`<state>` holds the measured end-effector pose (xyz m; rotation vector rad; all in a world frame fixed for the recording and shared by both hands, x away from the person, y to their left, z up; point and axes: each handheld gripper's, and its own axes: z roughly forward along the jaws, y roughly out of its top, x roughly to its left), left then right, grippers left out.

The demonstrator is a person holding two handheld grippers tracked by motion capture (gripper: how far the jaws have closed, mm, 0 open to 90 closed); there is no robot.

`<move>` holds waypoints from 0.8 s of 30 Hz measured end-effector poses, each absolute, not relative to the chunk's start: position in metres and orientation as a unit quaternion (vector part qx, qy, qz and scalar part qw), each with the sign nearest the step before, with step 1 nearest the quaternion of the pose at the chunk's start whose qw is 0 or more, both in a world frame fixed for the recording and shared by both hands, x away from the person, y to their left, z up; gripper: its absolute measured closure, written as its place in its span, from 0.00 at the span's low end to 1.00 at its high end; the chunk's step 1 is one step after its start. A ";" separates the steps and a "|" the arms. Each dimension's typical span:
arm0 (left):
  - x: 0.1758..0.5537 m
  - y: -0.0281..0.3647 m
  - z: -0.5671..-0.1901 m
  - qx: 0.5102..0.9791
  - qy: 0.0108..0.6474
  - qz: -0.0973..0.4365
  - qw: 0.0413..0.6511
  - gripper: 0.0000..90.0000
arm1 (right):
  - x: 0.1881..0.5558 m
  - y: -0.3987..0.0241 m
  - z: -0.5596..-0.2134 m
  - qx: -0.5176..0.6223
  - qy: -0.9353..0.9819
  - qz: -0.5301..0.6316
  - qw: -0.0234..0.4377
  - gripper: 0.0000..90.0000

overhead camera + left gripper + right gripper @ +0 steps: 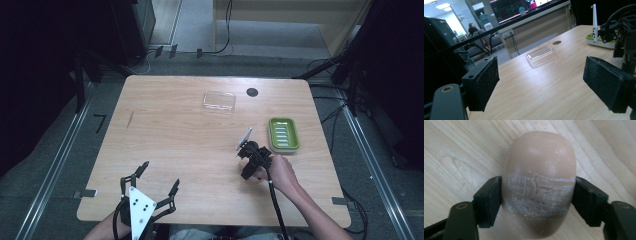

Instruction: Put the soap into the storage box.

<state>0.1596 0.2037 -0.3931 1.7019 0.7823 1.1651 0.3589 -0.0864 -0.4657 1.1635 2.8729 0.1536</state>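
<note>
A light wooden counter (180,145) with rounded corners fills the scene. At its far side lies a clear plastic rectangular lid (219,101), with a small dark round hole (252,92) just right of it. Near the right edge sits a green ribbed soap dish (283,133). Just left of the dish, the right hand-held gripper (248,149) points down at the counter. At the near left edge, the left hand-held gripper (159,176) hovers with its jaws spread wide.
</note>
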 end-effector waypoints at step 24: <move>0.160 0.204 -0.393 0.687 0.315 0.473 0.452 0.15 | 0.358 -0.085 -0.464 0.366 0.930 0.040 0.019 0.37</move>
